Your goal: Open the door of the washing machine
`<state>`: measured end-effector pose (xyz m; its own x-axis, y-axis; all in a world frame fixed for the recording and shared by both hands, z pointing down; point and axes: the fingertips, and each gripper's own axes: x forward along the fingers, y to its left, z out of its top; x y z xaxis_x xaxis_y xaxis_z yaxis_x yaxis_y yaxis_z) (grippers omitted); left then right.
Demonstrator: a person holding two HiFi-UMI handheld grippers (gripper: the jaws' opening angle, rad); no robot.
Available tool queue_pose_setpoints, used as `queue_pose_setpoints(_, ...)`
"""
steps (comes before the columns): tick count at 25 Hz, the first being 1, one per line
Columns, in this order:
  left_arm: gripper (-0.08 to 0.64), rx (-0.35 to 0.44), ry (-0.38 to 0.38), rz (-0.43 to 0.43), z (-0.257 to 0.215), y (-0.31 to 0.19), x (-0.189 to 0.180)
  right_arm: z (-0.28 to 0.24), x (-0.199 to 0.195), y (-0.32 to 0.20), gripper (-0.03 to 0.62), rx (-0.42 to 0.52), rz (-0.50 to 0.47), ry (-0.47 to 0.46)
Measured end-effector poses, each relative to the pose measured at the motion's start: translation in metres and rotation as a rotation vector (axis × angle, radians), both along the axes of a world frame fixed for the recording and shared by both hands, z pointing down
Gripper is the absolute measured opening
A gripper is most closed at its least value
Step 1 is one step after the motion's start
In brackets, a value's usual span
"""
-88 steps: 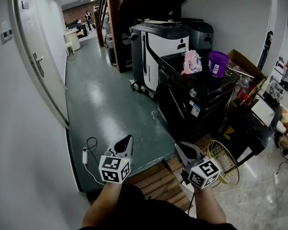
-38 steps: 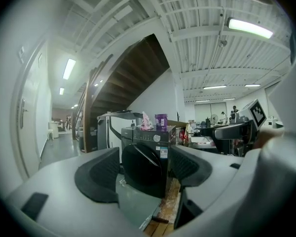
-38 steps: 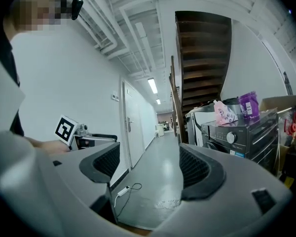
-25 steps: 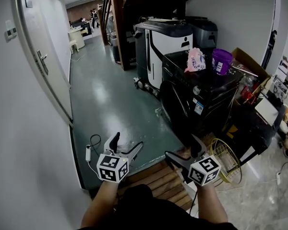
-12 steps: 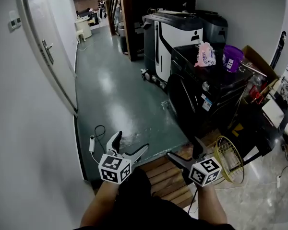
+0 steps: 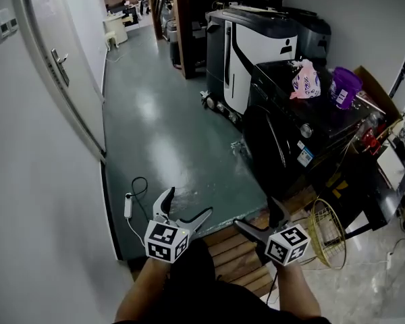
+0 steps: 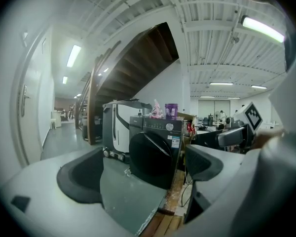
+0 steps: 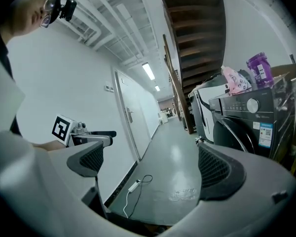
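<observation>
Left gripper (image 6: 187, 204), right gripper (image 6: 258, 214): jaws just opening wide, nothing between. Washing machine (image 6: 304, 155) door (image 6: 264, 144) closed, 1 o'clock; open floor (image 6: 165, 130) 12 o'clock.

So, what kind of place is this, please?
Probably a storage corner of an office or workshop, not a home: a black washing machine stands beside a large white and black wheeled machine, near a dark staircase, by a green painted floor.
</observation>
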<state>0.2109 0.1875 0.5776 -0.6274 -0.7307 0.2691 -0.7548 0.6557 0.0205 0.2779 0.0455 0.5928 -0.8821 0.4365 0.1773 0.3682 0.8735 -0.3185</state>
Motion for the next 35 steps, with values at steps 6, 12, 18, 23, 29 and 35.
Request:
queue_pose_setpoints(6, 0.511, 0.029, 0.039, -0.017, 0.006, 0.009, -0.088, 0.006, -0.085, 0.011, 0.584, 0.039, -0.039, 0.048)
queue_pose_setpoints(12, 0.511, 0.062, 0.119, -0.012, -0.004, 0.026, -0.156, -0.025, -0.160, 0.027, 0.583, 0.065, -0.068, 0.099)
queue_pose_setpoints(18, 0.511, 0.077, 0.121, 0.020, -0.039, 0.036, -0.205, -0.075, -0.207, 0.032, 0.583, 0.104, -0.042, 0.089)
queue_pose_setpoints(23, 0.511, 0.097, 0.095, 0.037, -0.063, 0.036, -0.222, -0.084, -0.219, 0.044, 0.583, 0.102, -0.053, 0.112)
queue_pose_setpoints(29, 0.511, 0.114, 0.093, 0.054, -0.075, 0.033, -0.237, -0.092, -0.229, 0.041, 0.583, 0.114, -0.029, 0.116)
queue_pose_setpoints(35, 0.511, 0.091, 0.101, 0.095, -0.072, 0.011, -0.260, -0.086, -0.247, 0.022, 0.583, 0.099, 0.015, 0.125)
